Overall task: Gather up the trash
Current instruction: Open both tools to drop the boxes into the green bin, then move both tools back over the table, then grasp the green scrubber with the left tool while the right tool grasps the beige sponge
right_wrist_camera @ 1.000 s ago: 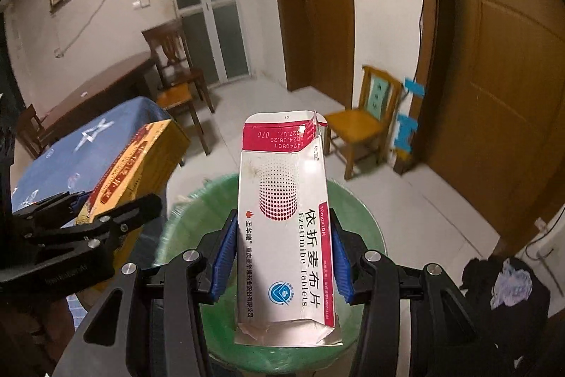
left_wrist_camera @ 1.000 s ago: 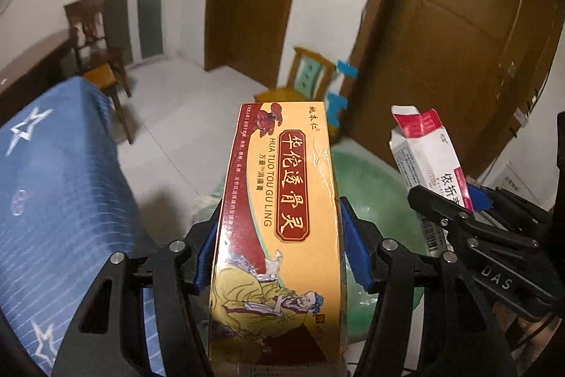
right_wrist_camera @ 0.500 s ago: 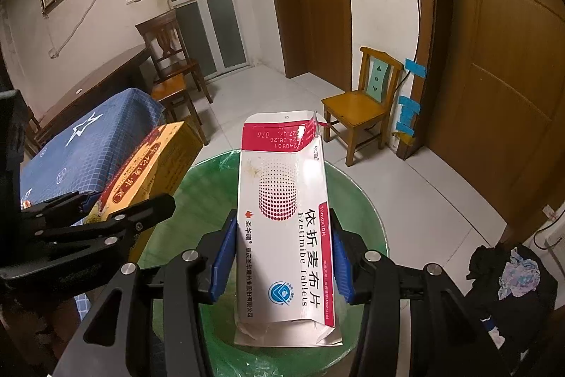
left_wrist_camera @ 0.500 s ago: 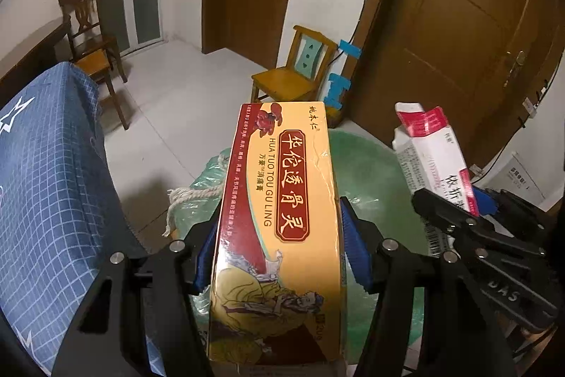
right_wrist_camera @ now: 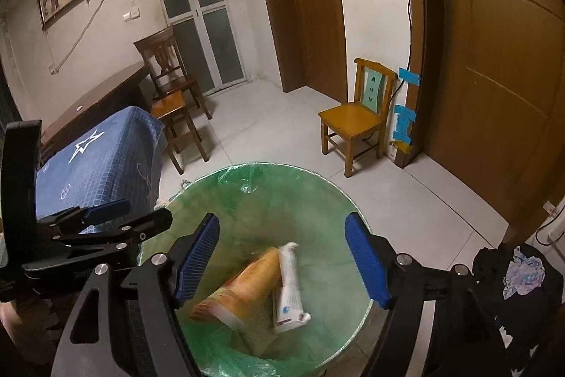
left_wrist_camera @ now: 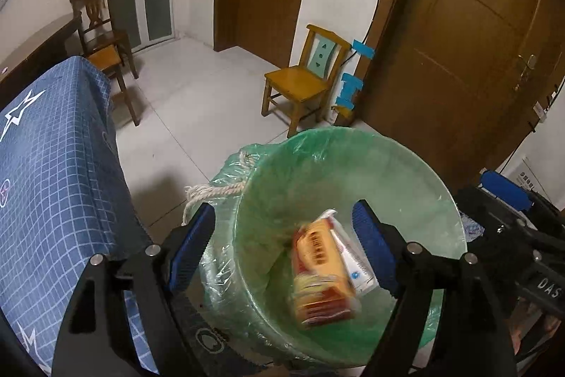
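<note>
Left wrist view: the left gripper (left_wrist_camera: 284, 235) has just been opening; its jaws stand wide with nothing pressed between the blue pads. Below them, a green-lined bin (left_wrist_camera: 353, 143) takes up the lower centre. Inside it are the orange box (left_wrist_camera: 323, 274), motion-blurred, and the white box (left_wrist_camera: 353, 262) just beside it on the right, partly covered by it. Whether either has come to rest cannot be told from the blur. A rope (left_wrist_camera: 212, 191) hangs at the bin's left rim. A blue checked cloth (left_wrist_camera: 53, 182) lies close on the left. A yellow chair (left_wrist_camera: 307, 80) stands well behind the bin, near a brown door (left_wrist_camera: 476, 41). The right gripper (left_wrist_camera: 522, 235) is cut off at the right edge.

Right wrist view: the right gripper (right_wrist_camera: 282, 257) has likewise just been opening; its jaws are spread, empty. The orange box (right_wrist_camera: 243, 285) and white box (right_wrist_camera: 289, 285) lie touching, tilted, inside the bin (right_wrist_camera: 317, 175), both smeared. The left gripper (right_wrist_camera: 113, 218) reaches in from the left, over the bin's rim. Dark clothing (right_wrist_camera: 512, 274) sits at lower right, partly cut off.
</note>
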